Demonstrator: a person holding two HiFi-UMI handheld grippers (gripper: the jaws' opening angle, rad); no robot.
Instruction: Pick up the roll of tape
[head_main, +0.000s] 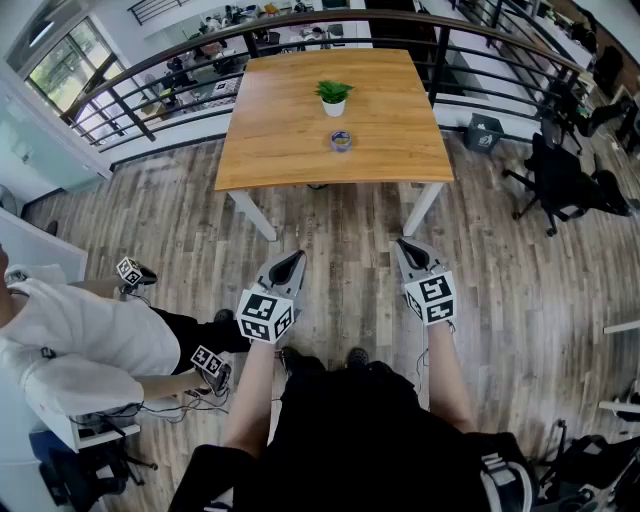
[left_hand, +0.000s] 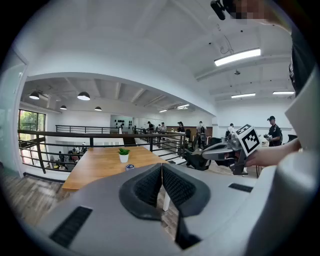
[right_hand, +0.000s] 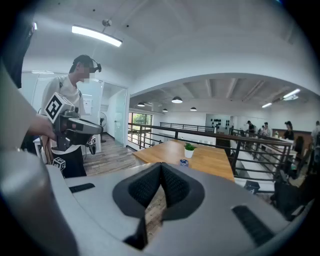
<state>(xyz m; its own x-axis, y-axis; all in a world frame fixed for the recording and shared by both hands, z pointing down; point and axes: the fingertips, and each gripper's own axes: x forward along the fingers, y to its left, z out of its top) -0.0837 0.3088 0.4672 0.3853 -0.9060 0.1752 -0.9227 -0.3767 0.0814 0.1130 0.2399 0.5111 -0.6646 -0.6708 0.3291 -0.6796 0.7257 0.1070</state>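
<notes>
- left grey plastic two-jaw gripper (head_main: 296, 257): smooth moulded shell, narrows twd nose; black ribbed rubber pads (left_hand: 149, 186) set in a dark surround; blk slot vents on shell.
- right grey plastic two-jaw gripper (head_main: 405, 244): same build & colours, same ribbed pads (right_hand: 176, 187).
- black-and-white square-marker cube on the left one (head_main: 265, 314), matching cube on the right one (head_main: 431, 297).
- Person: loose black clothing (head_main: 345, 430) over torso & legs, forearms uncovered, dark shoes (head_main: 301, 361).

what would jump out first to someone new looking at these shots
A light wooden table stands ahead, bearing a small green plant in a white pot and, nearer, a bluish roll of tape. Short of it the left gripper and right gripper hang over the plank floor, both shut and empty.
</notes>
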